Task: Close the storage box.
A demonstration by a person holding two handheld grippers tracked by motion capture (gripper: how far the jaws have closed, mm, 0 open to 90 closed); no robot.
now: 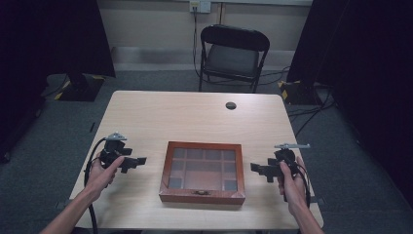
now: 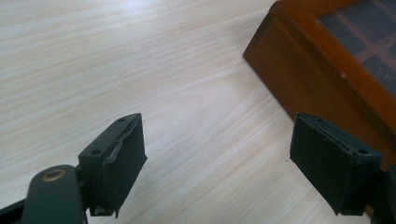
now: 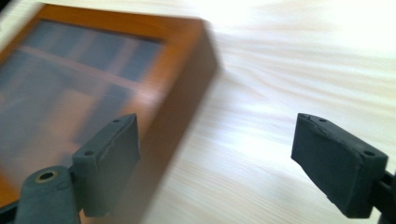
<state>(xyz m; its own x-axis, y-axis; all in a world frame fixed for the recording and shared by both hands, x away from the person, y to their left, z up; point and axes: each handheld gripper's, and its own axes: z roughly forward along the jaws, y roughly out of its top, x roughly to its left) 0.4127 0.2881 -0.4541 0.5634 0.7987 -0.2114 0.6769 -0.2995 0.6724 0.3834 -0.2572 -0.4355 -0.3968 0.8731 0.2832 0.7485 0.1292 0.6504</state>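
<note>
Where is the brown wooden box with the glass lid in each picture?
High view: the wooden box lies shut at the table's near middle, between the left gripper and the right gripper.
Left gripper view: its corner and side wall fill the upper right.
Right gripper view: blurred, upper left.
Shared landmark: the pale wood table.

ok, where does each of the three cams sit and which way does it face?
High view: above the person's side, looking forward and down on the table; wooden box centred, chair beyond; both forearms, left gripper, right gripper.
Left gripper view: on the left gripper, looking along its open fingers over tabletop at the box's side.
Right gripper view: on the right gripper, fingers open, facing the box's glass lid, blurred.
Shared: box and table in all three.
</note>
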